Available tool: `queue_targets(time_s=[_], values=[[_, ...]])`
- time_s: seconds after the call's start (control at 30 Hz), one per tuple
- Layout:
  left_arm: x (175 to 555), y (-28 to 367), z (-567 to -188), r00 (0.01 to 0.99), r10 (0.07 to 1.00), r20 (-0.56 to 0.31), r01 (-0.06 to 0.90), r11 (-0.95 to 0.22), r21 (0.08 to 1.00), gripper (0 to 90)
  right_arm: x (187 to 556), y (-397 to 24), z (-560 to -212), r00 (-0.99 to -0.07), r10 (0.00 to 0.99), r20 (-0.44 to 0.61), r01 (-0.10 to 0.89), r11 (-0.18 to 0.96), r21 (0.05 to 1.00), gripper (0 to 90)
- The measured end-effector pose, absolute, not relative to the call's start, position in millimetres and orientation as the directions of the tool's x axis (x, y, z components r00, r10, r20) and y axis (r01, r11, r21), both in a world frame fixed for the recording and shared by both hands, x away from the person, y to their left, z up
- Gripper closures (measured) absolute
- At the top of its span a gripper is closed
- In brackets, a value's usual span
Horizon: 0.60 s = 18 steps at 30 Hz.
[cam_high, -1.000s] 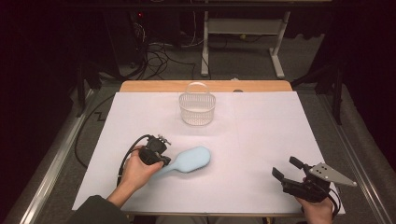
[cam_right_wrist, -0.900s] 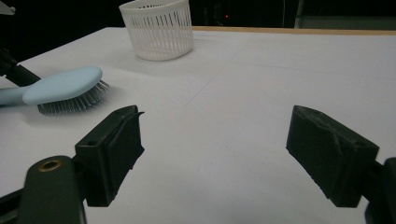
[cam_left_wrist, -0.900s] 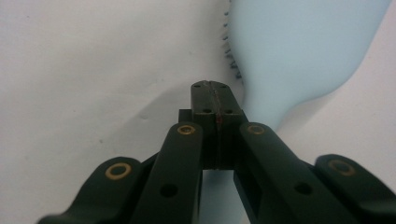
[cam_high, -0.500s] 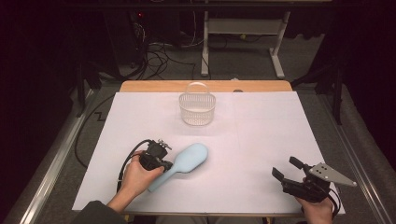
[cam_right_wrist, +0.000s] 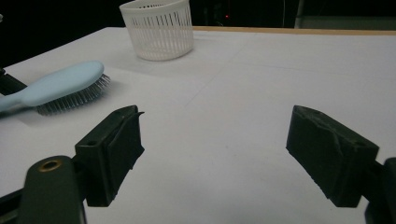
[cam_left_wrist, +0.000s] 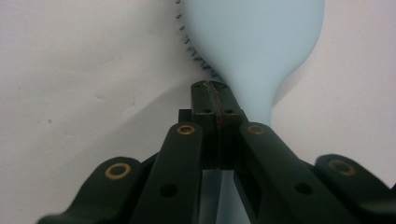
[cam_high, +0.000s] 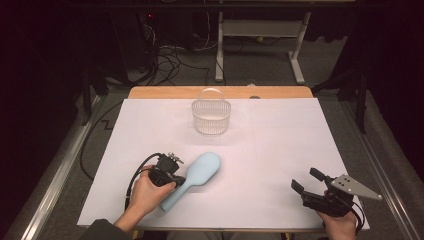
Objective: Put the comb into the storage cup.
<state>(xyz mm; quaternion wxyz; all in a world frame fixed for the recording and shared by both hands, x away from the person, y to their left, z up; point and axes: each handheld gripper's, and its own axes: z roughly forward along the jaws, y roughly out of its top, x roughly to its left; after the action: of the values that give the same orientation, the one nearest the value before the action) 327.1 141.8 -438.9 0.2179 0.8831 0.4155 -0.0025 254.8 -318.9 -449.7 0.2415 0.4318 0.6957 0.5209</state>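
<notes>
Left gripper [cam_left_wrist: 215,88] jaws pinched together above pale blue hairbrush [cam_high: 196,176] handle near surface's front edge, gripping nothing, liable to nudge brush aside; right gripper [cam_right_wrist: 212,154] jaws apart.

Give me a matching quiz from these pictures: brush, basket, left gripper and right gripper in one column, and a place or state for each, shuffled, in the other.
Things:
1. brush
2. basket
3. left gripper
4. right gripper

Places or states:
A. fingers wide apart, nothing between them
B. stands near the table's far edge, handle up
C. lies bristles down on the white sheet
D. fingers closed, at the brush's handle

Pairs: 1-C, 2-B, 3-D, 4-A
</notes>
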Motion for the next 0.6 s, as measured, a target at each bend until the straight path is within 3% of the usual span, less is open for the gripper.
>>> queue_targets(time_s=[0.17, 0.6], values=[[328, 146, -440, 0.649, 0.737, -0.188, 0.738, -0.550, 0.391, 84.2, 255, -319, -450, -0.511, 0.852, 0.114, 0.349, 0.084, 0.933, 18.6], [325, 154, -435, 0.626, 0.767, -0.139, 0.738, -0.525, 0.424, 51.6, 255, -319, -450, -0.511, 0.852, 0.118, 0.355, 0.084, 0.931, 18.7]])
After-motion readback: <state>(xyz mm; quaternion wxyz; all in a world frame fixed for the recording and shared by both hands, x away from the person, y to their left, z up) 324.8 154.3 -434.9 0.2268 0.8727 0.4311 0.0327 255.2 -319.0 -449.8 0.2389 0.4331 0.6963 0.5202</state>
